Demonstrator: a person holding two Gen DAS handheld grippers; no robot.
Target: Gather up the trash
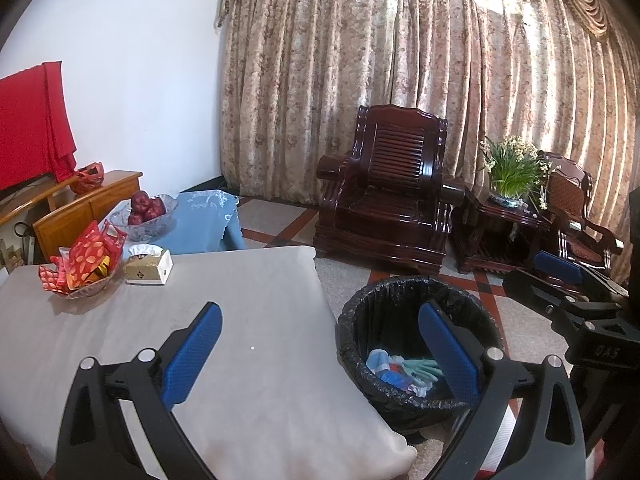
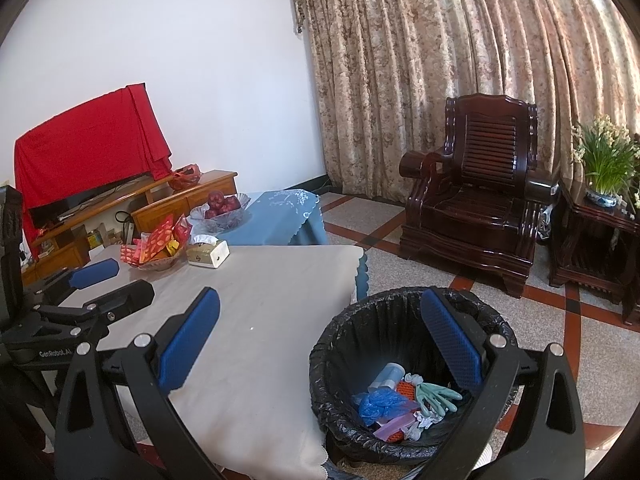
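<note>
Trash [image 2: 404, 404] in bin [image 2: 344, 320], below right gripper [image 2: 320, 340] fingers [image 2: 450, 340]

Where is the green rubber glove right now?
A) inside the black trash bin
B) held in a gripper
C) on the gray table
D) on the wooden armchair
A: the green glove lies on the pile of trash inside the bag-lined trash bin on the floor beside the table, and both grippers are open and hold nothing.
</note>
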